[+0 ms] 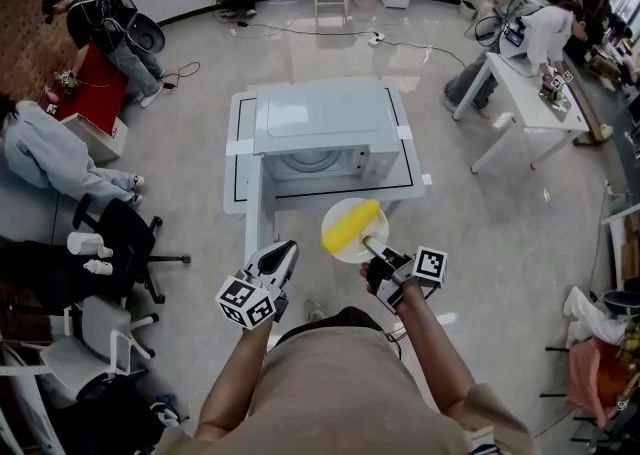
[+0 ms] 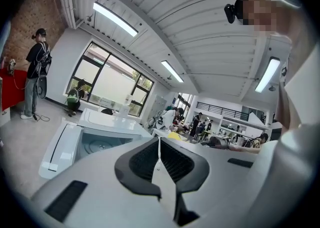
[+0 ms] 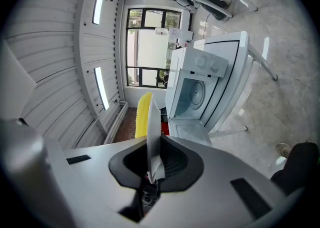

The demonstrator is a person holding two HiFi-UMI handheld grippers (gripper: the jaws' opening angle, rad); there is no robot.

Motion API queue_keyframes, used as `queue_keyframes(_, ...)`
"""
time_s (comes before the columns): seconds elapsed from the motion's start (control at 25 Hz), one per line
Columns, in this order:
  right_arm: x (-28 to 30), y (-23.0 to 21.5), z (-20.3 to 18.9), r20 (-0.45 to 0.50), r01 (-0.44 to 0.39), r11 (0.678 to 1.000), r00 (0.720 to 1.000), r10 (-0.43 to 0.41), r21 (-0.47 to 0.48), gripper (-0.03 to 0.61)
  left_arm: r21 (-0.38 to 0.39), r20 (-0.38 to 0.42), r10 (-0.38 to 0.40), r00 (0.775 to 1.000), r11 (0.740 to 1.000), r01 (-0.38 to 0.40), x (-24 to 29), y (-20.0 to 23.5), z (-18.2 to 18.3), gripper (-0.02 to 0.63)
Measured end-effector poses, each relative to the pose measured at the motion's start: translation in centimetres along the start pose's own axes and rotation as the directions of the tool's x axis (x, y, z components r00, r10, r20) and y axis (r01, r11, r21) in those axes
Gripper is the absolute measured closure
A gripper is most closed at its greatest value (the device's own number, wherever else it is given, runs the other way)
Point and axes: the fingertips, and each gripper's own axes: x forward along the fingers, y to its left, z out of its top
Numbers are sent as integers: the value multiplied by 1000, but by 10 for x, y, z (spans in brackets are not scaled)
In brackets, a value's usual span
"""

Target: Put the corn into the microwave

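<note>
**An open-plan lab hall, not a kitchen**

I am standing in a large shared workroom with a polished grey floor. At my 12 o'clock the microwave sits on a small white table out in the open floor, set up like a test station. Beyond it a cable trails across the floor. At 2 o'clock a person bends over a white desk. At 10 o'clock another person leans over by a red box. Office chairs crowd my 8 o'clock. My left gripper view shows tall windows, strip lights on a ribbed ceiling, and a brick wall.
</note>
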Motion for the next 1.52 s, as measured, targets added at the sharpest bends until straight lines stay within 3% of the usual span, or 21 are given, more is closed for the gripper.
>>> queue_keyframes(0.36, 53, -26, 17, -60, 48, 999, 997, -49, -16, 551, -11, -4, 61, 998, 998, -61, 17, 34, 14, 612)
queue_keyframes(0.72, 99, -48, 65, -151, 39, 994, 987, -53, -99, 551, -19, -32, 172, 985, 985, -173, 52, 64, 20, 612)
queue_keyframes(0.88, 117, -67, 80, -176, 44, 995, 983, -59, -88, 551, -18, -44, 201, 979, 979, -202, 66, 76, 20, 612)
queue_keyframes(1.04, 138, -79, 90, -205, -9, 995, 979, -12, -104, 551, 1, -55, 218, 974, 976, -218, 83, 85, 21, 612)
queue_keyframes(1.36, 172, -124, 90, -239, 35, 998, 970, -48, -59, 551, 20, -69, 248, 966, 969, -247, 96, 101, 22, 612)
queue_keyframes(1.52, 187, -146, 98, -222, 15, 999, 975, -25, -48, 551, 19, -87, 247, 965, 969, -247, 104, 105, 17, 612)
